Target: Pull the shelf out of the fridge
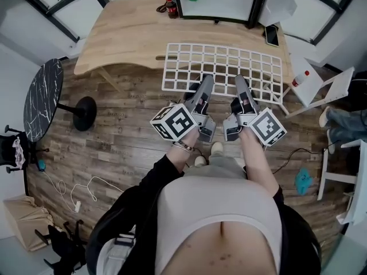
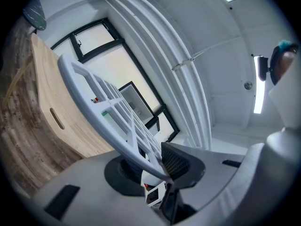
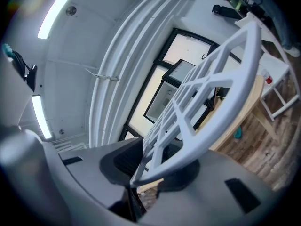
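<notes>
Squarely at the centre of the head view, the shelf (image 1: 229, 62) hangs level between the wooden table (image 1: 126, 33) and the person, clear of the fridge (image 1: 221, 4) at the top edge. Its near rim sits in 2 grips: the left gripper (image 1: 204, 83) and the right gripper (image 1: 241, 83) each pinch that rim side by side. It is a white grid of square openings.
</notes>
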The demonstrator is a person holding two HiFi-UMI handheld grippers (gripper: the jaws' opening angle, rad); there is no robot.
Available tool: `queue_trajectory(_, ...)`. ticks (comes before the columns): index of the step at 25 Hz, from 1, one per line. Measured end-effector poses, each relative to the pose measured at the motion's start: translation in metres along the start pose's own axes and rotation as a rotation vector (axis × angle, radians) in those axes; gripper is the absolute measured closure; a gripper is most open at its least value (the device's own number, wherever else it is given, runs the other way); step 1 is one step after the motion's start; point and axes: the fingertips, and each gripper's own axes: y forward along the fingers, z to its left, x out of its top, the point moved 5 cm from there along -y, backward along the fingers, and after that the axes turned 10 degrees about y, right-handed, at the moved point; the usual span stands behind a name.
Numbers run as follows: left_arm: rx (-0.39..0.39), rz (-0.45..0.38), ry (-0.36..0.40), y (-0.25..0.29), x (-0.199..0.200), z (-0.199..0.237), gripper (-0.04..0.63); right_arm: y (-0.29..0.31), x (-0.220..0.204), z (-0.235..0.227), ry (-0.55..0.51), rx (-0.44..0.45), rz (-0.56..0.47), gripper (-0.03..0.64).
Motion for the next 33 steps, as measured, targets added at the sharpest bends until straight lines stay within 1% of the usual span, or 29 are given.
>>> queue_trajectory(12,-0.005,0.000,0.006,-0.018,0.005,0.011,0.488,0.000,-0.021,0.006,-0.027,0.007,0.004,0.508)
queue_trajectory(33,-0.006,-0.005,0.003,-0.019,0.007,0.015,0.488,0.003,-0.024,0.006,-0.035,0.006,0.003,0.508)
